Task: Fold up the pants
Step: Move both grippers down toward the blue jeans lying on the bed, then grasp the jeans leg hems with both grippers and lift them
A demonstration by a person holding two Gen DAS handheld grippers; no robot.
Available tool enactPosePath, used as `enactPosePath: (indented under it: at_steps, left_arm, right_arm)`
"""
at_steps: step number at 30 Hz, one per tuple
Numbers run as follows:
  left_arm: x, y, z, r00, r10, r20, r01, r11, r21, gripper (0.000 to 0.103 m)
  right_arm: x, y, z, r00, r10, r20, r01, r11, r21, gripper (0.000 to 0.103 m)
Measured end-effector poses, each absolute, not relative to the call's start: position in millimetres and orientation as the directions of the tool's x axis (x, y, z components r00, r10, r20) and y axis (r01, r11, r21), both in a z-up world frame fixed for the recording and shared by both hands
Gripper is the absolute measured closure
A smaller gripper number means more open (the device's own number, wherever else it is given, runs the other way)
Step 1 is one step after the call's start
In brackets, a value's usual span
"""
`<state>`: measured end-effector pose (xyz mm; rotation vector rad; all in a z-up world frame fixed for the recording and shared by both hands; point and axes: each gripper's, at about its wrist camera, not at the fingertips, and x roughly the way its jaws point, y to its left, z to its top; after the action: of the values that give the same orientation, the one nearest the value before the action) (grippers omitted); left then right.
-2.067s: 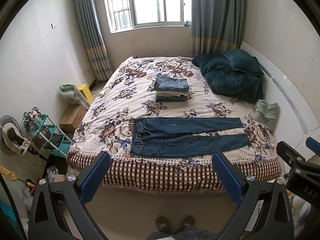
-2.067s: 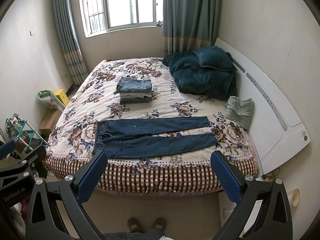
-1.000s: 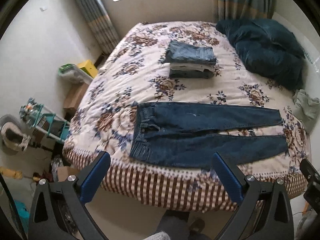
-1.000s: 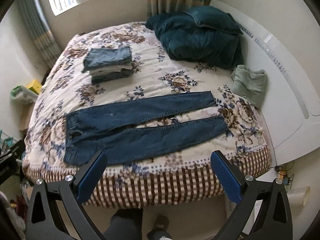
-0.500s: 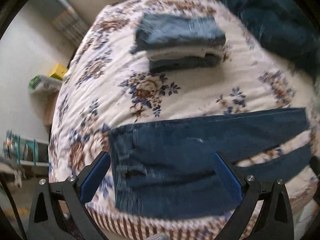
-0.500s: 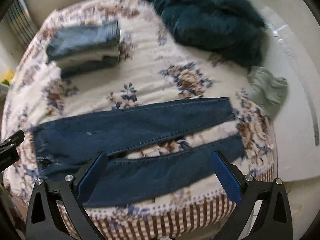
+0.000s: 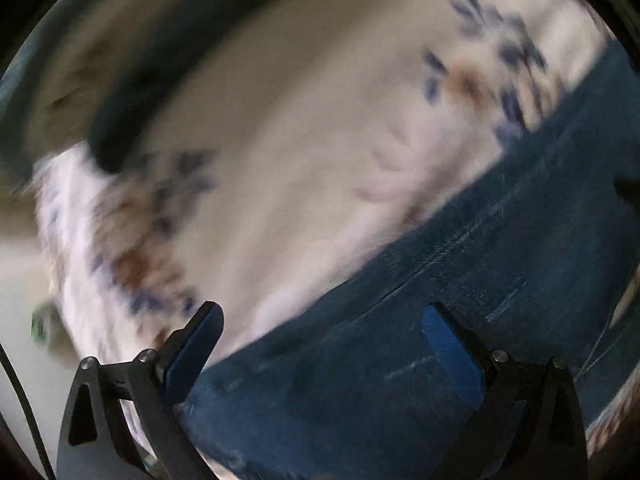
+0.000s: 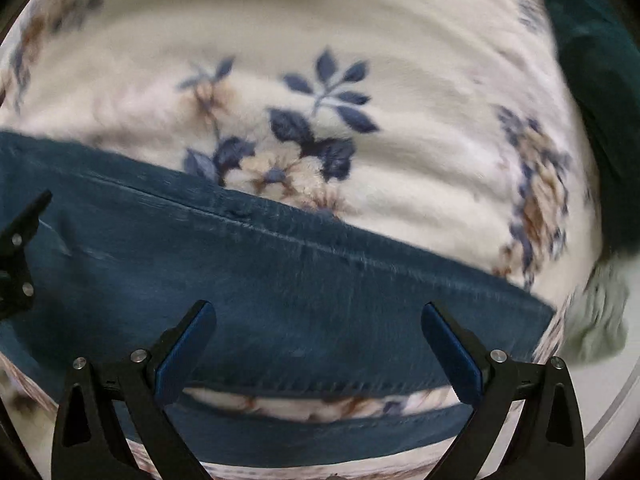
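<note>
while the flowered blanket (image 8: 280,32) fills both views, the jeans (image 8: 280,288) lie flat on it, legs side by side, dark blue, unfolded. both claws, left gripper (image 7: 322,344) over the waist end and right gripper (image 8: 318,346) over the far leg, gape wide, holding nothing. judging so, folding hasn't begun; next, pinch that far leg's edge.

Right hand-held gripper (image 8: 318,344) spread wide above jeans (image 8: 280,276), floral blanket (image 8: 280,40)
</note>
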<state>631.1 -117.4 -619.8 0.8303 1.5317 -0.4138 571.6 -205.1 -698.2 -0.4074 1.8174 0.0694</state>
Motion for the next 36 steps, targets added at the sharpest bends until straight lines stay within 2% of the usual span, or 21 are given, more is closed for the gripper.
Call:
enactPosePath:
  at_steps: [3, 7, 9, 10, 11, 12, 14, 15, 16, 17, 19, 21, 24, 30, 33, 36]
  left_arm:
    - [633, -123, -641, -0.033, 0.264, -0.964, 0.79, 0.598, 0.136, 0.001]
    - [640, -128, -646, -0.092, 0.258, -0.962, 0.817, 0.572, 0.075, 0.001]
    - [641, -130, -646, -0.111, 0.238, -0.965, 0.824, 0.565, 0.045, 0.004]
    - [640, -131, -645, -0.12, 0.229, -0.966, 0.825, 0.564, 0.031, 0.012]
    - [639, -132, -644, -0.138, 0.213, -0.967, 0.822, 0.57, 0.008, 0.024]
    - [638, -133, -642, -0.156, 0.2, -0.967, 0.819, 0.574, -0.014, 0.031]
    - [631, -136, -635, -0.176, 0.164, -0.971, 0.812, 0.582, -0.049, 0.061]
    - [631, -136, -631, -0.174, 0.158, -0.972, 0.805, 0.592, -0.048, 0.068]
    - [631, -136, -626, -0.173, 0.147, -0.974, 0.791, 0.61, -0.048, 0.08]
    - [631, -135, -623, -0.166, 0.136, -0.977, 0.775, 0.63, -0.044, 0.089]
    - [621, -128, -610, -0.14, 0.12, -0.983, 0.74, 0.672, -0.023, 0.093]
    - [616, -122, -592, -0.119, 0.077, -0.99, 0.688, 0.725, -0.026, 0.096]
    - [599, -110, -563, -0.121, 0.01, -0.993, 0.594, 0.802, -0.064, 0.096]
    - [532, -91, -502, -0.114, -0.089, -0.99, 0.398, 0.908, -0.127, 0.097]
    - [475, -84, -507, -0.13, -0.127, -0.983, 0.29, 0.944, -0.161, 0.097]
    - [427, -73, -521, -0.201, -0.148, -0.968, 0.186, 0.965, -0.186, 0.097]
  right_arm:
    - [574, -208, -725, -0.287, -0.277, -0.917, -0.405, 0.903, -0.146, 0.0]
    - [575, -217, -751, -0.292, -0.382, -0.877, -0.536, 0.824, -0.181, 0.0]
    - [579, -218, -760, -0.286, -0.368, -0.885, -0.576, 0.804, -0.149, 0.0]
    - [579, -220, -765, -0.295, -0.351, -0.889, -0.592, 0.797, -0.118, 0.0]
    - [580, -220, -767, -0.298, -0.337, -0.893, -0.605, 0.791, -0.097, 0.0]
    - [580, -220, -770, -0.303, -0.319, -0.898, -0.615, 0.785, -0.071, 0.003]
    - [578, -220, -772, -0.339, -0.259, -0.905, -0.605, 0.796, -0.002, 0.023]
    - [576, -219, -770, -0.354, -0.233, -0.906, -0.596, 0.803, 0.026, 0.039]
    - [575, -218, -767, -0.347, -0.235, -0.908, -0.6, 0.8, 0.022, 0.05]
    - [572, -216, -763, -0.334, -0.244, -0.911, -0.609, 0.793, 0.011, 0.057]
    - [566, -220, -753, -0.315, -0.253, -0.915, -0.598, 0.802, -0.016, 0.085]
    - [552, -232, -738, -0.314, -0.204, -0.927, -0.541, 0.841, -0.002, 0.091]
    - [528, -252, -705, -0.301, -0.095, -0.949, -0.42, 0.907, 0.043, 0.093]
    - [453, -274, -640, -0.253, 0.021, -0.967, -0.289, 0.953, 0.096, 0.094]
    - [396, -278, -624, -0.267, 0.051, -0.962, -0.252, 0.96, 0.121, 0.094]
    - [346, -277, -632, -0.314, 0.063, -0.947, -0.201, 0.971, 0.131, 0.094]
